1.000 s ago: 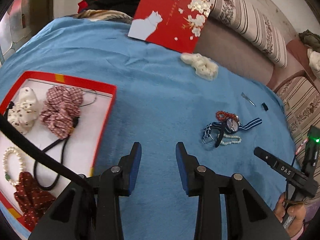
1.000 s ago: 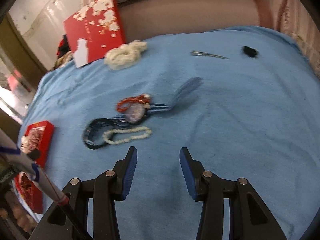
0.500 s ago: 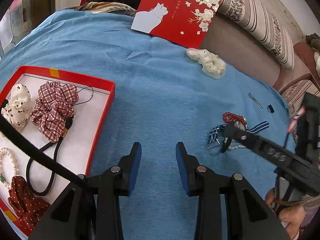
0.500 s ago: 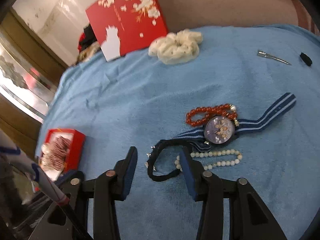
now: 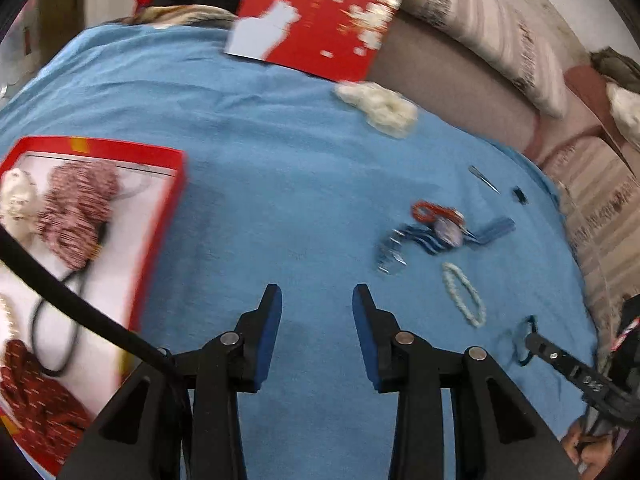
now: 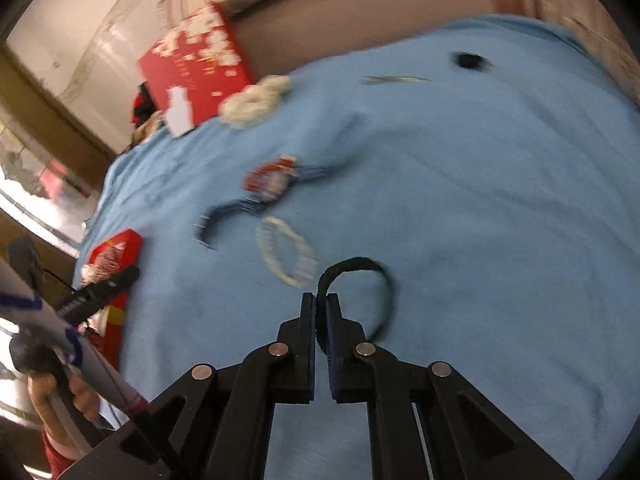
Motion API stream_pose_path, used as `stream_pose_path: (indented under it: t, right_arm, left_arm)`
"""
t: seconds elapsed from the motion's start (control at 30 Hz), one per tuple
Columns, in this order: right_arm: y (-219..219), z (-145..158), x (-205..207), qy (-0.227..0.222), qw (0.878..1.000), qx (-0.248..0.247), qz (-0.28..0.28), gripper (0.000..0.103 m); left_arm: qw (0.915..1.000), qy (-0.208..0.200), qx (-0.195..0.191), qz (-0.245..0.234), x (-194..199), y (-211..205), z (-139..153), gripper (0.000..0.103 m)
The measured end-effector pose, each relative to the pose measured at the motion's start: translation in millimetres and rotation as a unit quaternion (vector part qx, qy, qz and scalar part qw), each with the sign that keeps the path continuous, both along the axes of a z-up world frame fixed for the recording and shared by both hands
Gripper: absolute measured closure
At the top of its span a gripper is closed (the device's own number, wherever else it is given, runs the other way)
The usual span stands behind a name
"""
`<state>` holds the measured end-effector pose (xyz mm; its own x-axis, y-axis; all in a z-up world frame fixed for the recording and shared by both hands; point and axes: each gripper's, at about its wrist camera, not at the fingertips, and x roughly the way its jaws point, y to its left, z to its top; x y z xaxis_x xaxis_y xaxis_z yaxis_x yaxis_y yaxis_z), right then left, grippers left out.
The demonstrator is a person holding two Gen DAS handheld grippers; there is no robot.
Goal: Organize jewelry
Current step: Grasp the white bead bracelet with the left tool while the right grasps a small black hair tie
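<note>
My right gripper (image 6: pixel 320 304) is shut on a black cord loop (image 6: pixel 362 263), pinching one end while the rest curls out over the blue blanket; in the left wrist view its tip (image 5: pixel 534 339) shows with the loop (image 5: pixel 520 334). Just beyond lie a white bead bracelet (image 6: pixel 286 254), a striped-band watch (image 6: pixel 272 184) and a red bead bracelet (image 5: pixel 430 210). My left gripper (image 5: pixel 317 300) hovers open over bare blanket, nothing between its fingers. The red tray (image 5: pixel 160 220) at its left holds scrunchies, a black hair tie and a pearl bracelet.
A cream scrunchie (image 5: pixel 380 106) lies by the leaning red lid (image 5: pixel 320 16) at the back. A metal hair clip (image 6: pixel 394 79) and a small black piece (image 6: pixel 468 60) sit far right. A striped sofa borders the blanket behind and to the right.
My right gripper swung over the jewelry pile, closed on the black loop and drew it out toward me. The white bead bracelet shifted nearer. My left gripper drifted slightly, still open.
</note>
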<state>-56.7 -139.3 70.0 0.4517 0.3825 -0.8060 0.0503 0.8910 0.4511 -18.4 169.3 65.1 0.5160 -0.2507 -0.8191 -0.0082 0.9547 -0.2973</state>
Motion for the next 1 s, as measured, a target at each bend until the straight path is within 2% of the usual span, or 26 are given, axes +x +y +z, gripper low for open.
stream_pose_path:
  t: [0.13,0.3,0.5,0.57,0.63,0.67,0.77,0.87,1.0]
  right_arm:
    - [-31,-14,-28,-0.001,1.000,-0.014,-0.027,0.098]
    - [-50,-19,-32,-0.015,0.999,-0.005,-0.038,0.097]
    - [-46,-16,-29,-0.033,0.999,0.003,-0.019,0.097]
    - [-43,-14,-30,-0.040,0.999,-0.002,-0.012,0.097]
    - [-41,-12,-30,-0.046,0.999,-0.005,-0.008,0.097]
    - [-41,-12,-29,-0.047,0.999,-0.003,-0.008,0.097]
    - [-42,-14,-25,-0.046,0.999,-0.003,-0.009,0.097]
    - [-43,-16,-23,-0.044,0.999,0.001,-0.010,0.097]
    - [-41,-12,-27,-0.055,0.998,0.002,-0.007,0.097]
  left_arm:
    - [0.9991,0.000,-0.013,-0.041,-6,-32,0,0.064]
    - [0.9969,0.015,-0.017,-0.076,4,-79,-6,0.063]
    - [0.9934,0.065,-0.034,-0.088,33,-127,-34,0.063]
    - [0.9938,0.067,-0.029,-0.084,42,-139,-37,0.063]
    - [0.9946,0.057,-0.002,-0.086,49,-153,-37,0.063]
    - [0.9947,0.055,0.009,-0.087,50,-156,-37,0.065]
    - [0.9931,0.045,0.048,-0.097,49,-168,-39,0.098]
    - [0.9929,0.033,0.055,-0.100,42,-164,-35,0.098]
    - [0.9947,0.004,0.045,-0.092,22,-141,-10,0.098]
